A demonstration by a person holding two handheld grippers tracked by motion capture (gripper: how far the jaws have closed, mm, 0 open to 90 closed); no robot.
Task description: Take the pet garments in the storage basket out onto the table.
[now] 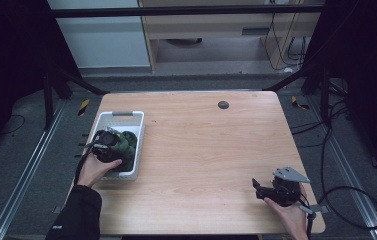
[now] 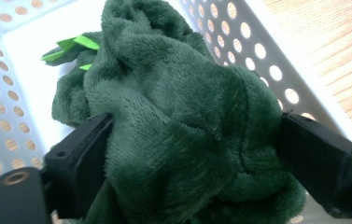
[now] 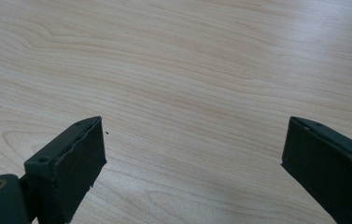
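A dark green plush toy with a small bright green tag lies in a white perforated basket at the table's left side. My left gripper reaches down into the basket, and both black jaws press on the plush, which bulges between them. Over bare wood near the table's front right corner, my right gripper is held with its jaws wide apart. Nothing sits between the jaws of that right gripper.
The light wooden table has a small dark round spot near its far edge. Cables run on the floor to the right, and black frame bars stand around the table.
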